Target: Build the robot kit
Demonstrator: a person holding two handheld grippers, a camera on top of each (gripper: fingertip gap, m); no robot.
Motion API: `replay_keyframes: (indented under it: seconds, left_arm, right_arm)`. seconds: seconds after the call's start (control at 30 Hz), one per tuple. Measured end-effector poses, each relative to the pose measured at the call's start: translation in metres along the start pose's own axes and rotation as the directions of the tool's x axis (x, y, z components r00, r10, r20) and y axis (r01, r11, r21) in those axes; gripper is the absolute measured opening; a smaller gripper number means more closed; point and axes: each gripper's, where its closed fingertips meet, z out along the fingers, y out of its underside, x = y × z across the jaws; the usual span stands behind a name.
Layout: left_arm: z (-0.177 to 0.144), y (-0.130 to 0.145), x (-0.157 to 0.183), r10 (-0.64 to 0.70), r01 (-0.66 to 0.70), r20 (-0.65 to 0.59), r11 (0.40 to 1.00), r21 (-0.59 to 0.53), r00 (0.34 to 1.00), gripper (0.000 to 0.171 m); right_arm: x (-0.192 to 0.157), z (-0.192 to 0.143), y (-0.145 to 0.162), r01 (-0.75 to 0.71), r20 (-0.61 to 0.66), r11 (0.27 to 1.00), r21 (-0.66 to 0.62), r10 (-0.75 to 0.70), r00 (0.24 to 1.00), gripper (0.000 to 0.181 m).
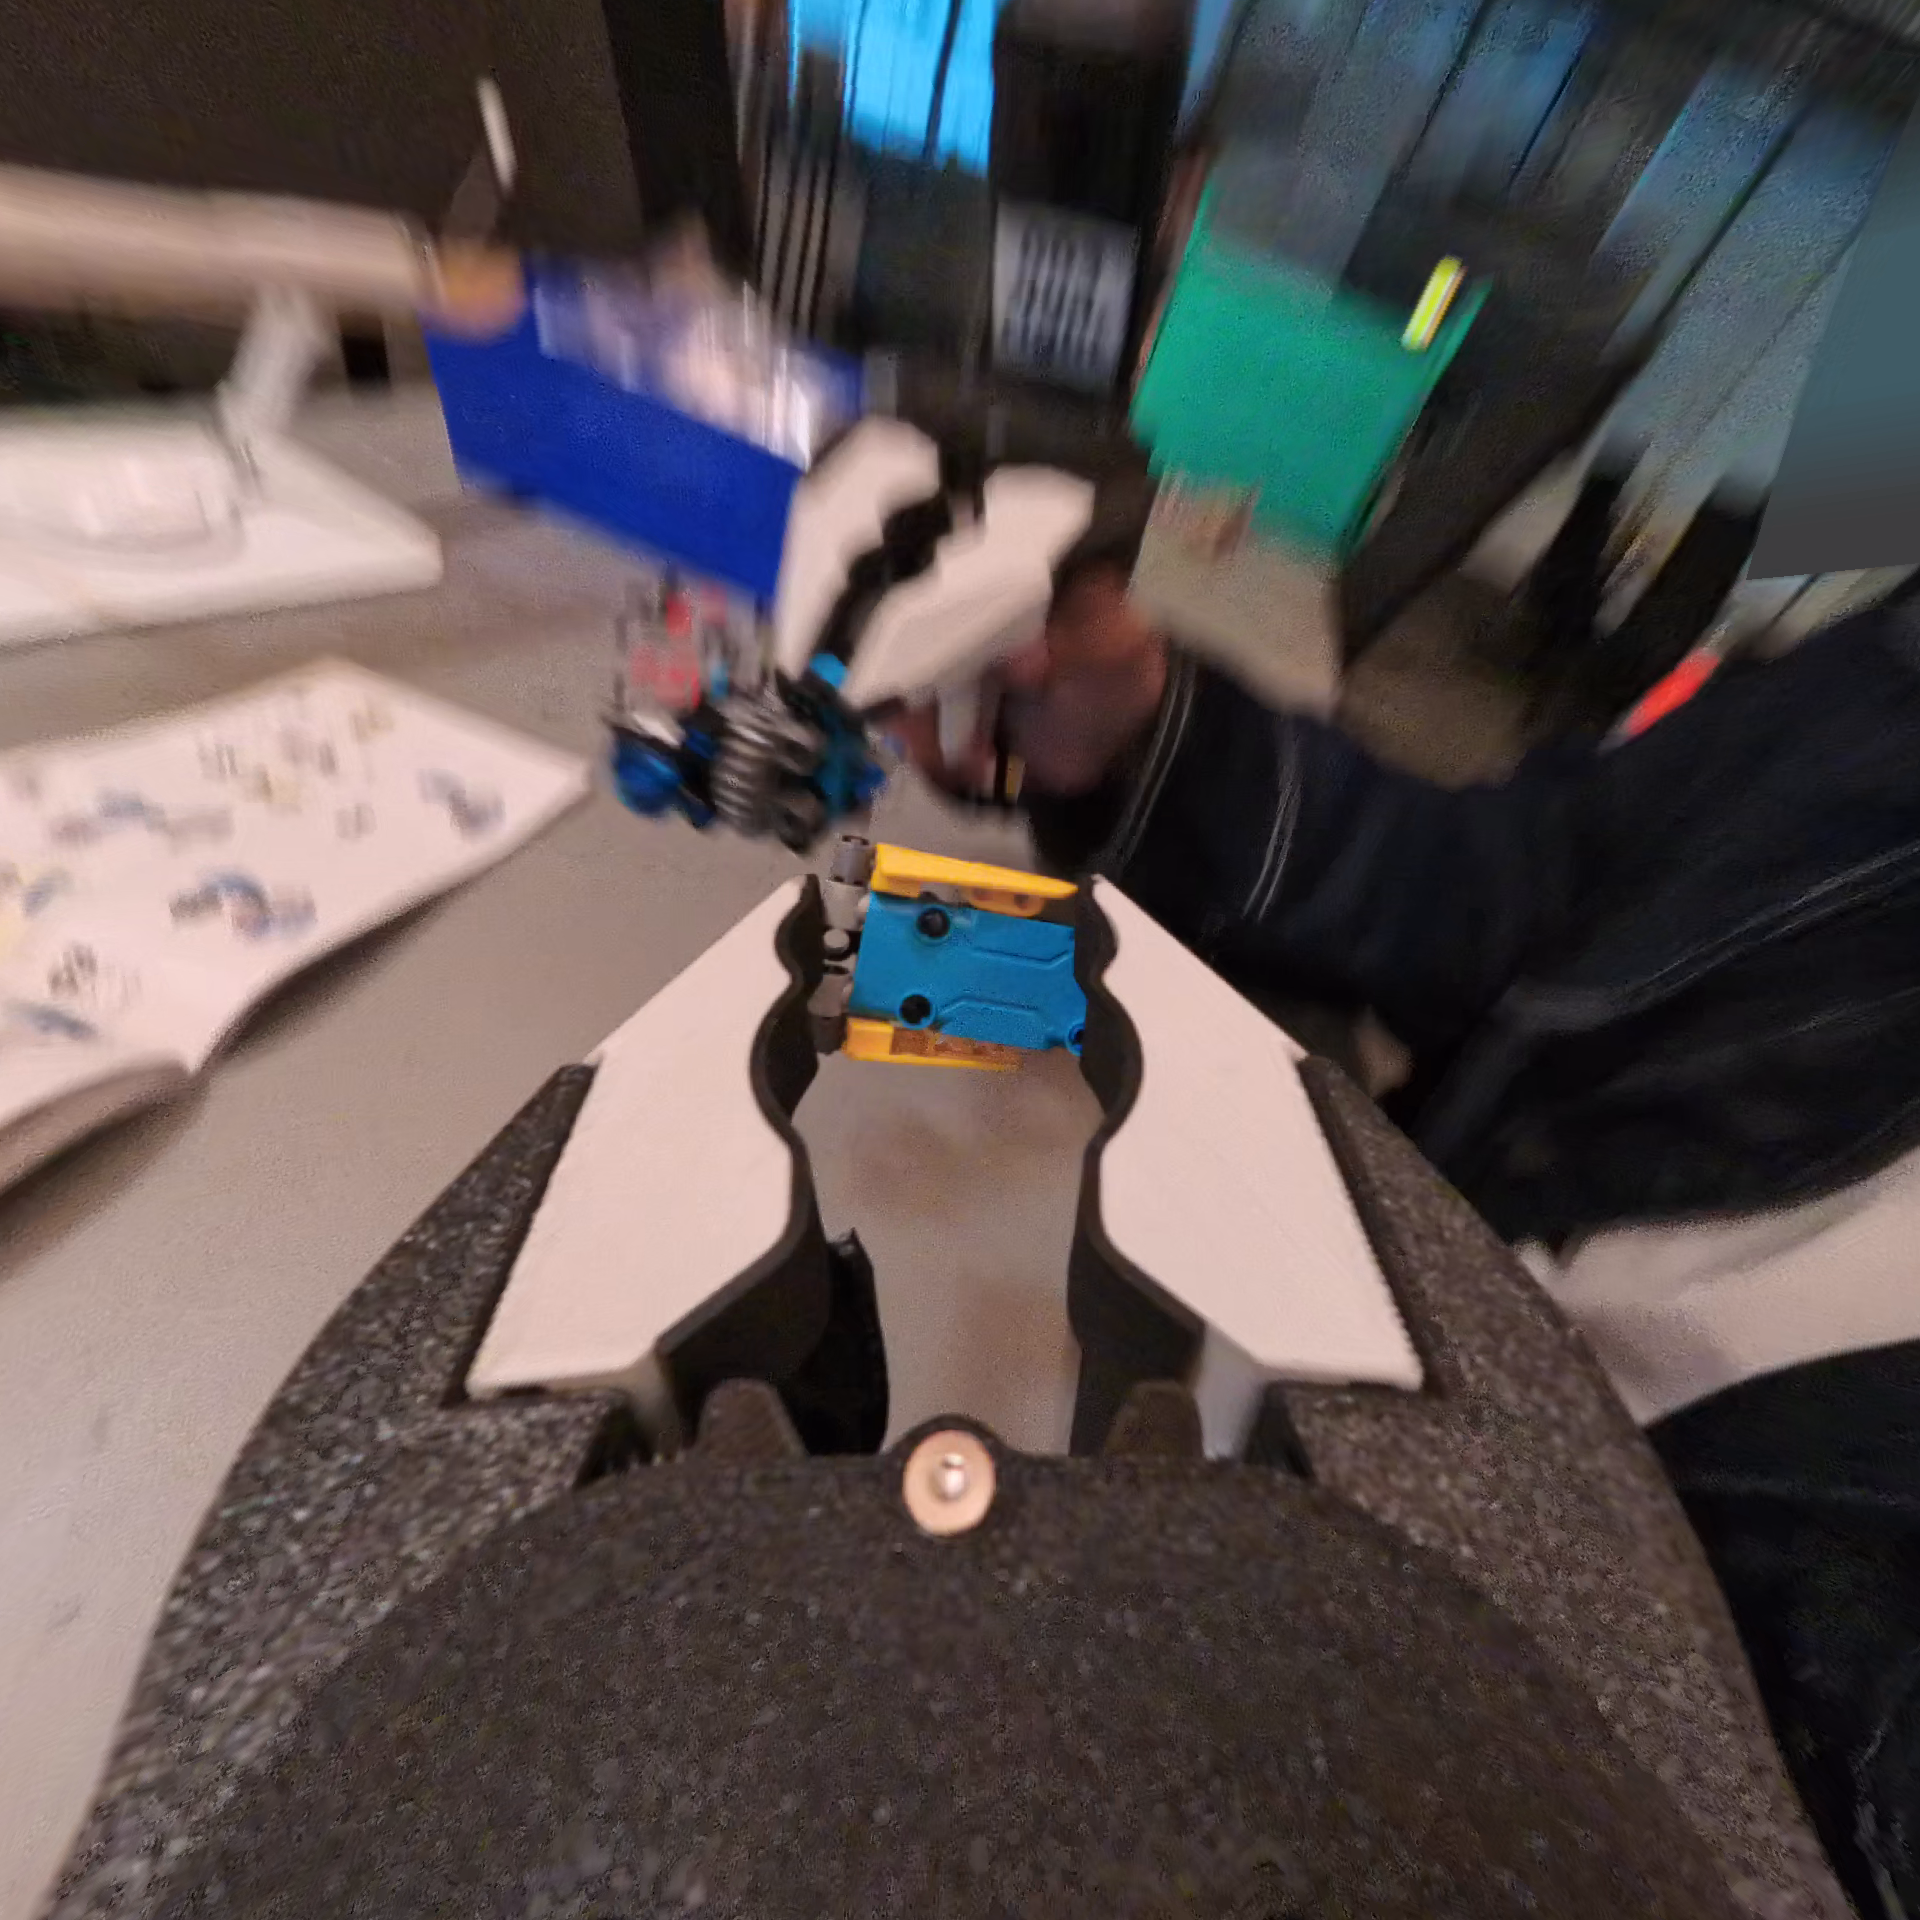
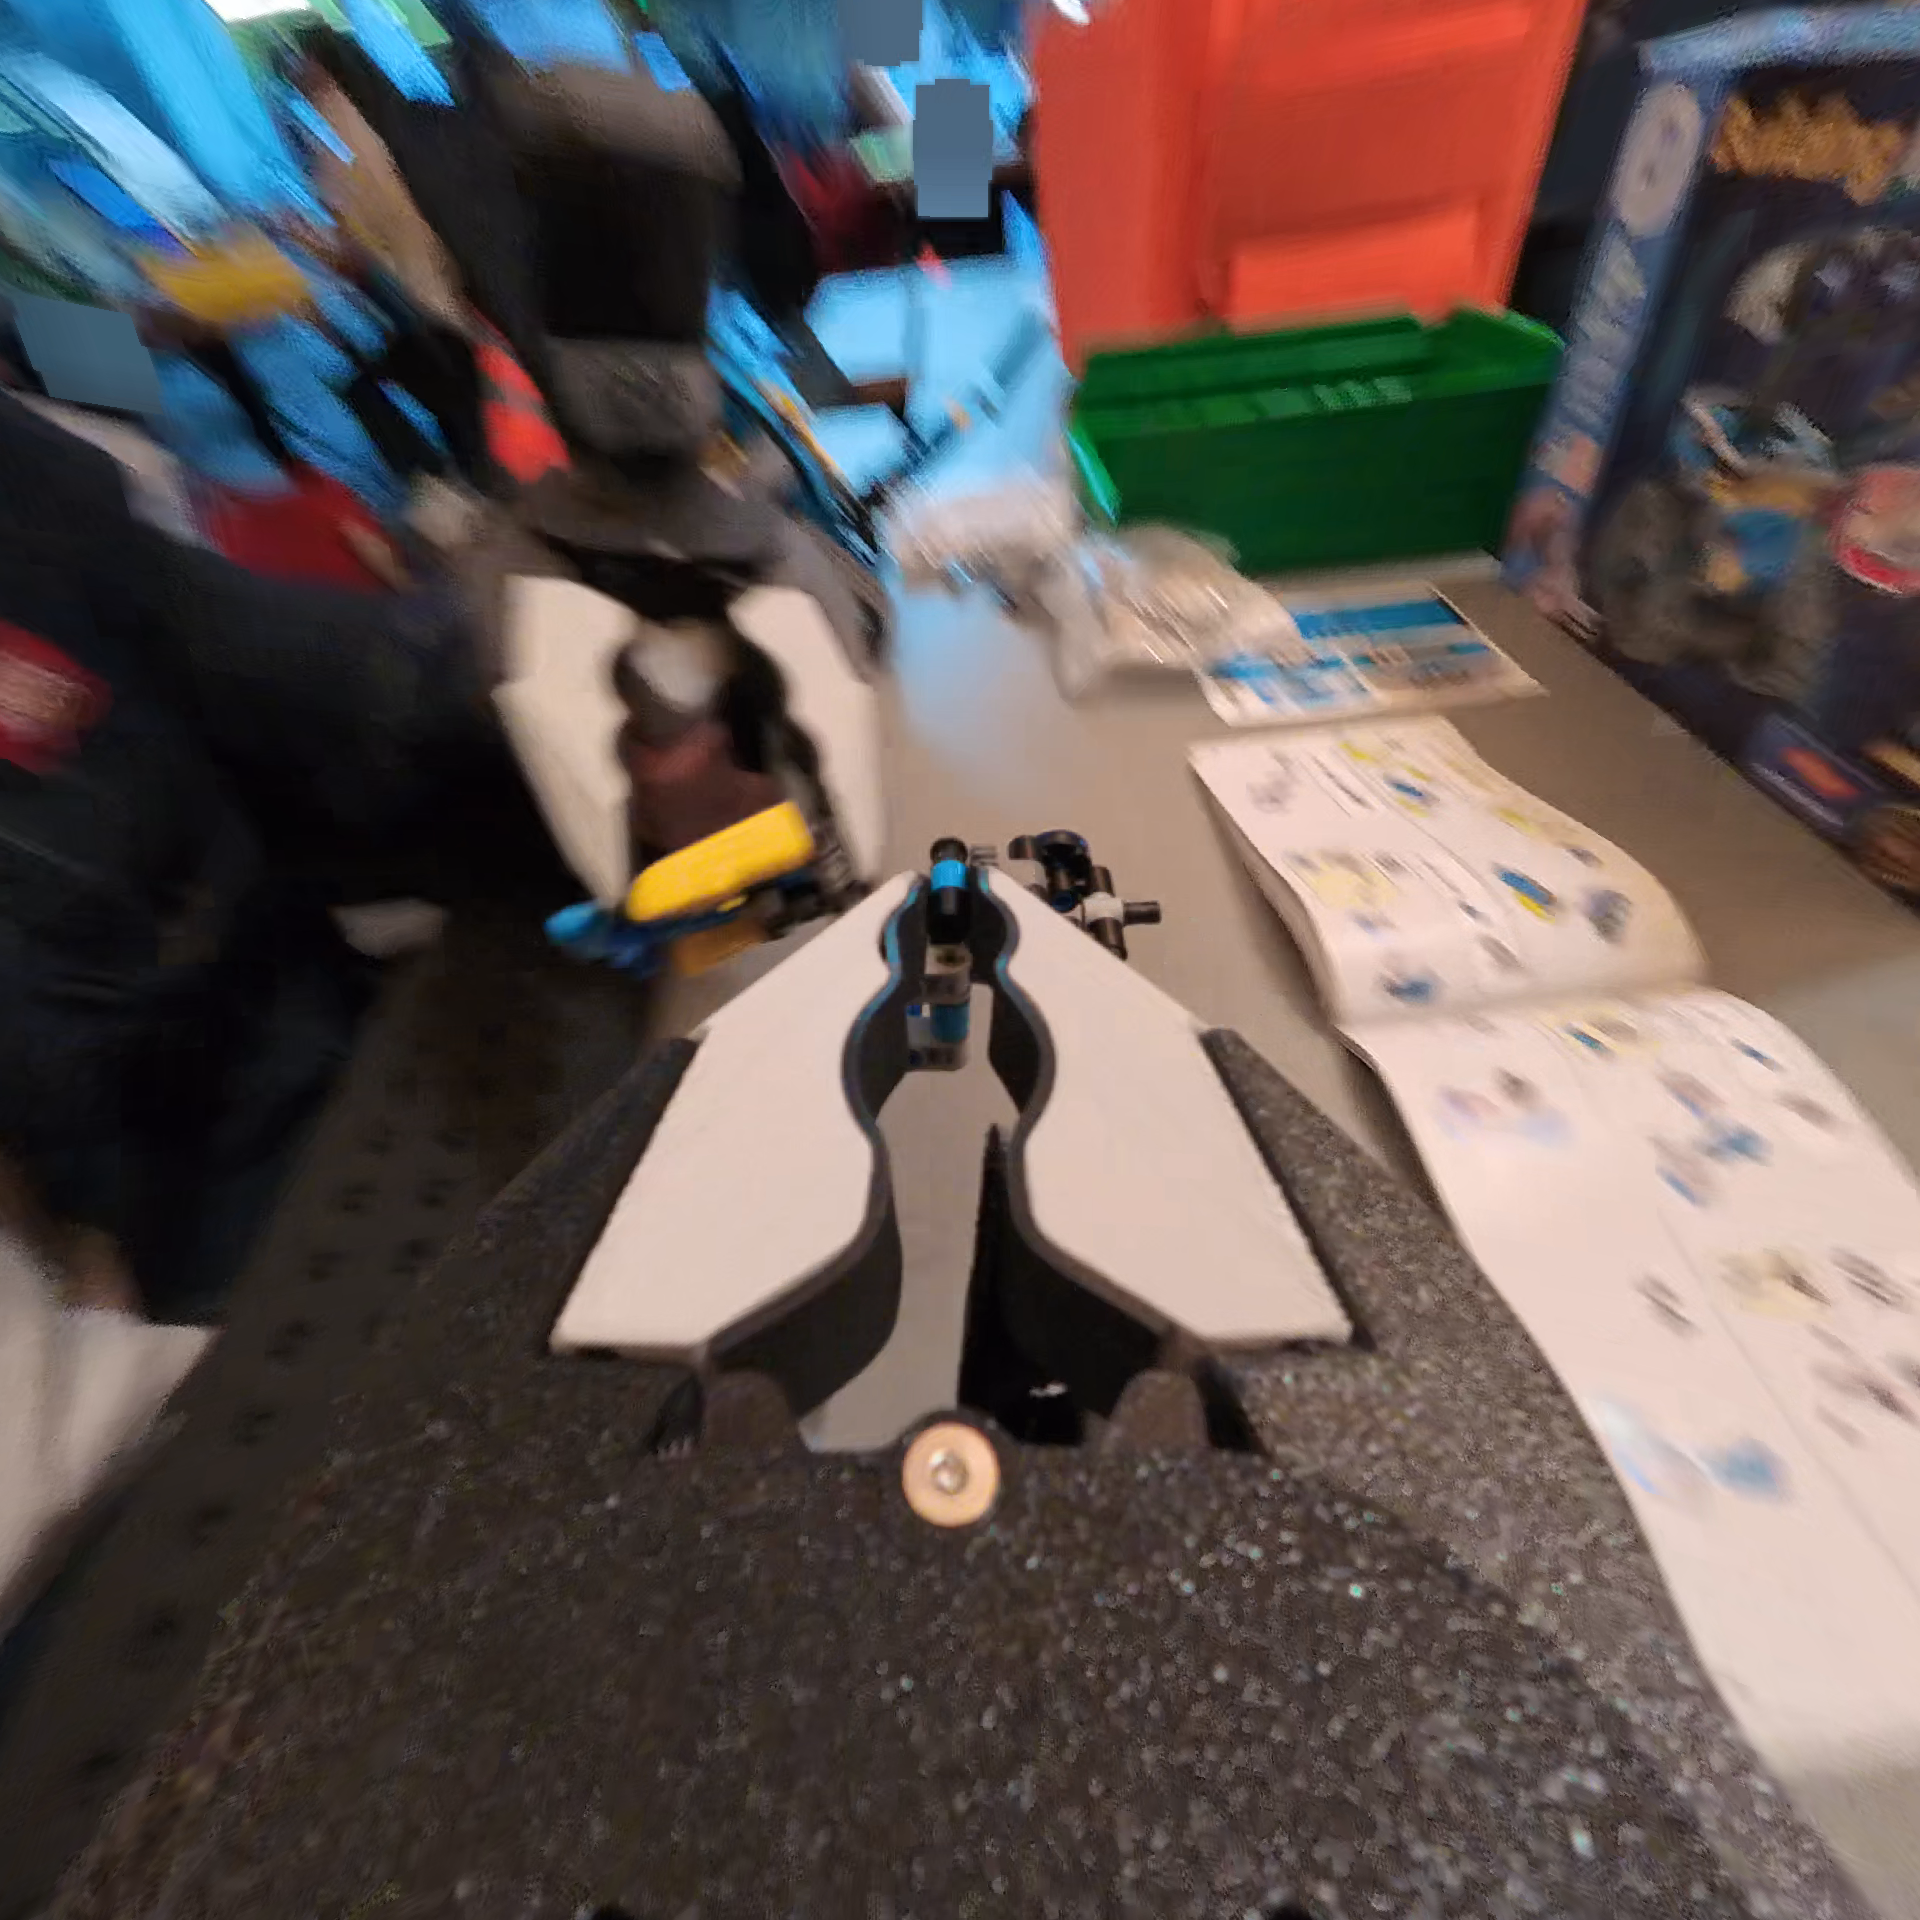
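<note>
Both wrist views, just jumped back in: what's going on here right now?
A person holds a pair of tongs in each hand over a grey table. The left tongs are shut on a blue and yellow brick assembly. The right tongs are shut on a small black and blue pin assembly. The two builds sit close together, apart. An open instruction booklet lies alongside.

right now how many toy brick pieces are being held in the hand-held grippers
2. A blue and yellow block sits clamped in the left hand-held gripper; a slim black and blue assembly in the right hand-held gripper.
</note>
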Motion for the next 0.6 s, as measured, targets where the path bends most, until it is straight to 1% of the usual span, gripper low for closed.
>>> replay_keyframes:
  seconds: [0.03,0.07,0.1,0.17,0.23,0.33,0.4,0.5,0.57,0.6]
  left_arm:
    - [-0.010,-0.018,0.002,-0.026,0.032,-0.052,0.991,0.128,0.998,0.048]
    - [-0.017,-0.028,0.003,-0.056,0.077,-0.109,0.977,0.200,0.992,0.048]
    - [-0.022,-0.034,0.001,-0.080,0.113,-0.141,0.963,0.244,0.987,0.048]
    - [-0.025,-0.041,0.001,-0.111,0.167,-0.195,0.938,0.304,0.975,0.048]
    - [-0.025,-0.043,0.003,-0.117,0.183,-0.215,0.930,0.318,0.970,0.048]
    - [-0.026,-0.045,0.006,-0.115,0.184,-0.223,0.928,0.323,0.968,0.048]
    - [-0.025,-0.042,0.004,-0.127,0.192,-0.218,0.930,0.313,0.968,0.048]
    - [-0.025,-0.037,0.000,-0.116,0.160,-0.164,0.942,0.293,0.980,0.048]
    - [-0.023,-0.030,-0.007,-0.123,0.150,-0.115,0.949,0.276,0.986,0.048]
    - [-0.024,-0.029,-0.009,-0.133,0.160,-0.113,0.947,0.279,0.985,0.048]
  right_arm:
    - [-0.009,-0.003,-0.012,-0.040,0.070,0.997,0.071,0.035,0.997,0.007]
    - [-0.017,-0.005,-0.023,-0.065,0.122,0.989,0.132,0.049,0.991,0.007]
    - [-0.022,-0.005,-0.029,-0.091,0.160,0.982,0.168,0.064,0.985,0.007]
    - [-0.025,0.005,-0.026,-0.129,0.186,0.980,0.152,0.100,0.977,0.007]
    - [-0.024,0.017,-0.018,-0.150,0.184,0.981,0.120,0.127,0.975,0.007]
    - [-0.025,0.019,-0.025,-0.222,0.233,0.959,0.177,0.178,0.956,0.006]
    - [-0.024,0.020,-0.022,-0.225,0.239,0.960,0.166,0.182,0.954,0.007]
    - [-0.020,0.022,-0.017,-0.161,0.173,0.977,0.143,0.135,0.976,0.007]
    - [-0.012,0.027,-0.004,-0.109,0.090,0.992,0.069,0.103,0.991,0.007]
    - [-0.011,0.029,-0.001,-0.102,0.077,0.994,0.051,0.098,0.992,0.007]
